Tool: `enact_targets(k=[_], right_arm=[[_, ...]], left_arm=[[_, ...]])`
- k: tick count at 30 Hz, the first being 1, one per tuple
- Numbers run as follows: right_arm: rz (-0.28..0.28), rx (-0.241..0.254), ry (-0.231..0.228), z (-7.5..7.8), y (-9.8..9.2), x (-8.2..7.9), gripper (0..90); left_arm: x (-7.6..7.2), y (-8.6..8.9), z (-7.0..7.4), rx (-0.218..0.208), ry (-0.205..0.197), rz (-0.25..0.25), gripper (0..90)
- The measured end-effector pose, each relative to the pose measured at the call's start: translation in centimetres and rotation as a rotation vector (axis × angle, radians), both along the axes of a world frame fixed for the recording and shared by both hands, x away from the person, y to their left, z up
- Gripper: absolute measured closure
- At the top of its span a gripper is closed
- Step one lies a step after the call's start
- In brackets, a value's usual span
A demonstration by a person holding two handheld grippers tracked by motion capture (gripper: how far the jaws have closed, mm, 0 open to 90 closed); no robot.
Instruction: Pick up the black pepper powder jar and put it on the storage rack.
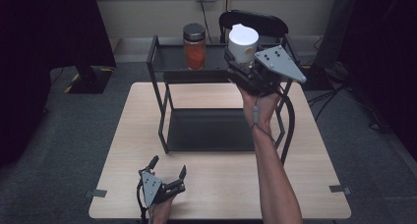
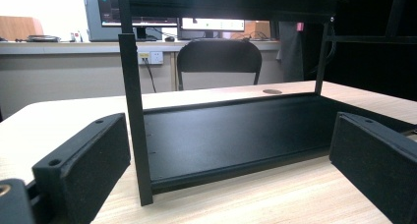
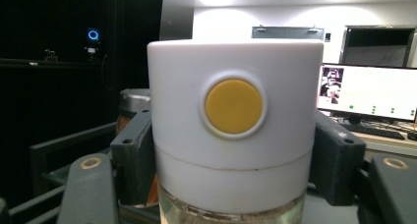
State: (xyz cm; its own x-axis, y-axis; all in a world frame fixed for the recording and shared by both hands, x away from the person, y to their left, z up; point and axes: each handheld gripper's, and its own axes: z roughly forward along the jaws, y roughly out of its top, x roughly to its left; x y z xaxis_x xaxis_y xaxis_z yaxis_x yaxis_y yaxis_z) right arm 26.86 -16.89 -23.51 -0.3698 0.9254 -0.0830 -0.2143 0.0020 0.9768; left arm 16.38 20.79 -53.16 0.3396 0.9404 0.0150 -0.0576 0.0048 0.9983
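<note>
My right claw (image 1: 239,62) is clamped on a white-lidded clear jar (image 1: 243,43), and I hold it up at about one o'clock of the high view, level with the top shelf of the black metal two-tier rack (image 1: 162,106). The right gripper view shows me what the high view cannot: the jar (image 3: 235,130) has a tall matte white plastic cap with a round yellow button set in its face, a seam ringing the cap lower down, and below it a strip of clear wall with a pale, grainy fill I cannot identify; both black pads press flat on the cap's sides. On the rack's top shelf, at twelve o'clock, stands a glass jar with a metal lid (image 1: 194,46), filled with something orange-red. My left claw (image 1: 167,171) rests low at seven o'clock on the pale wood-grain tabletop (image 1: 221,184), jaws spread wide with nothing between them. The left gripper view looks between its rough black pads at the rack's flat, smooth lower tray (image 2: 231,135) and a square upright post (image 2: 134,116), with a black chair (image 2: 219,62) beyond the tabletop.
</note>
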Motion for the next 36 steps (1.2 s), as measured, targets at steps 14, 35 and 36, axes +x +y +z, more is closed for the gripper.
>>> enact_targets(k=[14,35,36], right_arm=[[-0.048,0.013,0.026,1.0,1.0,3.3,30.5],[-0.065,0.011,0.102,1.1,2.2,7.6,30.4],[-0.065,0.011,0.104,1.1,2.3,7.7,30.4]], left_arm=[[0.0,0.0,0.0,0.001,0.000,0.000,1.5],[0.0,0.0,0.0,0.003,0.000,0.001,1.5],[0.0,0.0,0.0,0.002,0.000,0.000,1.5]])
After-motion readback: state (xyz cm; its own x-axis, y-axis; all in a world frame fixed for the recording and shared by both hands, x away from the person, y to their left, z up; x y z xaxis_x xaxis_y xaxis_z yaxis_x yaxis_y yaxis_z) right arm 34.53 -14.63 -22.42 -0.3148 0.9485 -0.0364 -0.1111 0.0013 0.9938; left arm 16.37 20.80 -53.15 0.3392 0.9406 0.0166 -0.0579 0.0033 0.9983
